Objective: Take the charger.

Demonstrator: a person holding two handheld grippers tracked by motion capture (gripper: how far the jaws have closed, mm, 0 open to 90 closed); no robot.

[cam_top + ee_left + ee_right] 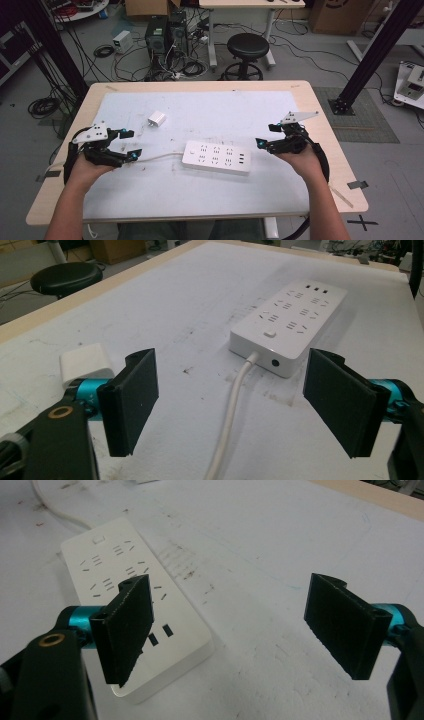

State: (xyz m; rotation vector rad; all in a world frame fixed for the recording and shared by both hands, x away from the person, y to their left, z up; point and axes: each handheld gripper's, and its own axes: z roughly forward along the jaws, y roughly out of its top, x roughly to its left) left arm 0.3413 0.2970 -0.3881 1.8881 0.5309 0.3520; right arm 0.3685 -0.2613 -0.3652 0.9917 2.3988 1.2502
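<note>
A white power strip [216, 157] lies flat mid-table, its white cable [159, 158] running left toward my left gripper [129, 144]. That gripper is open and empty, left of the strip. In the left gripper view the strip [290, 320] lies ahead between the spread jaws, with the cable [231, 410] running down the middle. A small white plug adapter [156, 119] sits on the mat behind it, also seen as the adapter [85, 362] beside the left jaw. My right gripper [268, 136] is open just right of the strip. The right gripper view has the strip [140, 600] partly behind its left jaw.
A pale mat [200, 190] covers most of the wooden table [320, 105]. Beyond the far edge stand a black stool [247, 47], computer cases and tangled floor cables. Black frame posts rise at both sides.
</note>
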